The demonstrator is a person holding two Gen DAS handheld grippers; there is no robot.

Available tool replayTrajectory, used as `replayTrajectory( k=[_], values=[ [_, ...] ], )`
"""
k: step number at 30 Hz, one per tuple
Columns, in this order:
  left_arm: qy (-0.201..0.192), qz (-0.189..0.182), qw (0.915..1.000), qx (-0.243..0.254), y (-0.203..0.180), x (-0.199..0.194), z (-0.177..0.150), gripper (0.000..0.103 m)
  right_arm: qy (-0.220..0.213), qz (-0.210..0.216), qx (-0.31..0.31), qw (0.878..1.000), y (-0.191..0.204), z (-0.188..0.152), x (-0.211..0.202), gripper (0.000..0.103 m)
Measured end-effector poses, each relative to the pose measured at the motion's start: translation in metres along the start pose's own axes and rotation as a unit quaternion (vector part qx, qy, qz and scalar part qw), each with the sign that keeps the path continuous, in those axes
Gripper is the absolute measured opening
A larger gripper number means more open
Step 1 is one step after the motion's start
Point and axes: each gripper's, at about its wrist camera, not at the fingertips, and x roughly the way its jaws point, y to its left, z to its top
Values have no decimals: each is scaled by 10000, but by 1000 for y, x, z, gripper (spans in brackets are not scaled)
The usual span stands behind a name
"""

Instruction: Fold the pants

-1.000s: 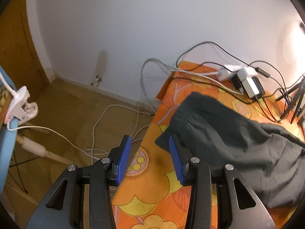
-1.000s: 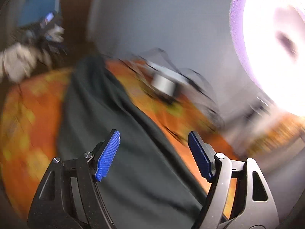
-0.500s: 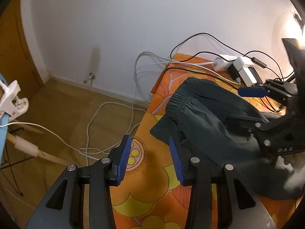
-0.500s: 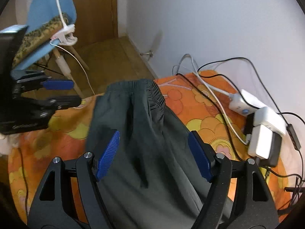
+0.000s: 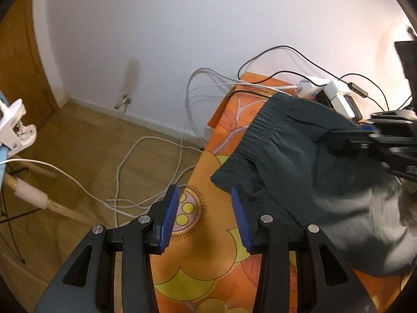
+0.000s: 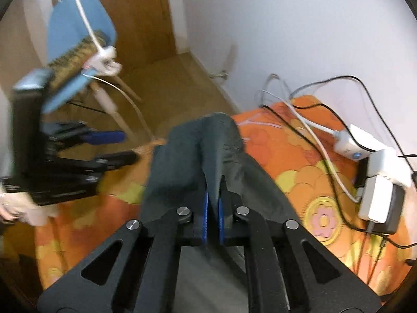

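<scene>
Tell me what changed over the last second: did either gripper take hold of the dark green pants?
The right gripper swung down over the dark green fabric pants and shut on a raised fold near the elastic waistband, which now stands bunched up. The left gripper stayed part-open over the orange flowered cover, holding nothing. Cables and chargers unchanged.

**Colours under my jaws**

My blue pads (image 6: 212,217) pinch dark green pants (image 6: 182,161). The cloth (image 5: 208,260) beneath is orange with yellow flowers and one pink bloom. White and black cables (image 6: 307,122) cross its far edge beside white chargers (image 6: 375,198). My frame is black.
</scene>
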Motion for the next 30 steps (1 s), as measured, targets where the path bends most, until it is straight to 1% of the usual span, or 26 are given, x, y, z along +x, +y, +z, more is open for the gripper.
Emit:
replayTrajectory(
  k=[4, 5, 6, 7, 8, 9, 11, 12, 13, 14, 15, 17, 23, 25, 26, 28, 30],
  values=[
    [-23, 53, 10000, -58, 5, -2, 0, 40, -273, 852, -166, 9959, 9, 5, -25, 6],
    [-27, 58, 9999, -79, 6, -2, 0, 40, -334, 1131, -181, 9929, 9, 6, -31, 6],
    [-27, 64, 9999, -95, 7, -2, 1, 40, -387, 1540, -193, 9871, 7, 7, -38, 6],
    [-23, 71, 9999, -110, 7, -2, 1, 40, -401, 1748, -237, 9835, 4, 6, -40, 6],
    [-21, 71, 9999, -116, 7, -2, 2, 40, -374, 1806, -305, 9824, 0, 7, -39, 6],
    [-19, 68, 9999, -110, 6, -2, 2, 40, -252, 1571, -265, 9869, -9, 8, -32, 6],
    [-25, 71, 10000, -66, 4, -1, 4, 40, 17, 1041, 52, 9945, -31, 9, -10, 6],
    [-25, 54, 10000, -49, 2, 0, 5, 40, 213, 622, 155, 9977, -43, 9, 3, 6],
    [-14, 28, 10000, -28, 0, 2, 6, 40, 300, 268, 151, 9991, -49, 8, 10, 6],
    [-8, 6, 10000, -14, -2, 3, 7, 40, 358, 0, 140, 9993, -54, 8, 17, 6],
    [1, -16, 10000, 3, -3, 5, 8, 40, 417, -153, 170, 9989, -60, 6, 23, 6],
    [19, -118, 9999, 20, -8, 10, 11, 40, 467, -282, 149, 9984, -63, 5, 29, 6],
    [145, -569, 9982, -126, -25, 29, 22, 40, 760, -1090, -80, 9911, -60, 4, 52, 6],
    [197, -660, 9975, -138, -32, 37, 25, 41, 806, -1143, -110, 9901, -61, 1, 54, 6],
    [222, -656, 9975, -138, -35, 41, 25, 44, 793, -1131, -120, 9903, -60, 0, 54, 6],
    [271, -591, 9978, -108, -42, 50, 26, 45, 767, -1111, -88, 9908, -62, -1, 53, 6],
    [207, -467, 9987, -41, -47, 54, 26, 45, 733, -1075, -19, 9915, -64, -1, 51, 6]
  ],
)
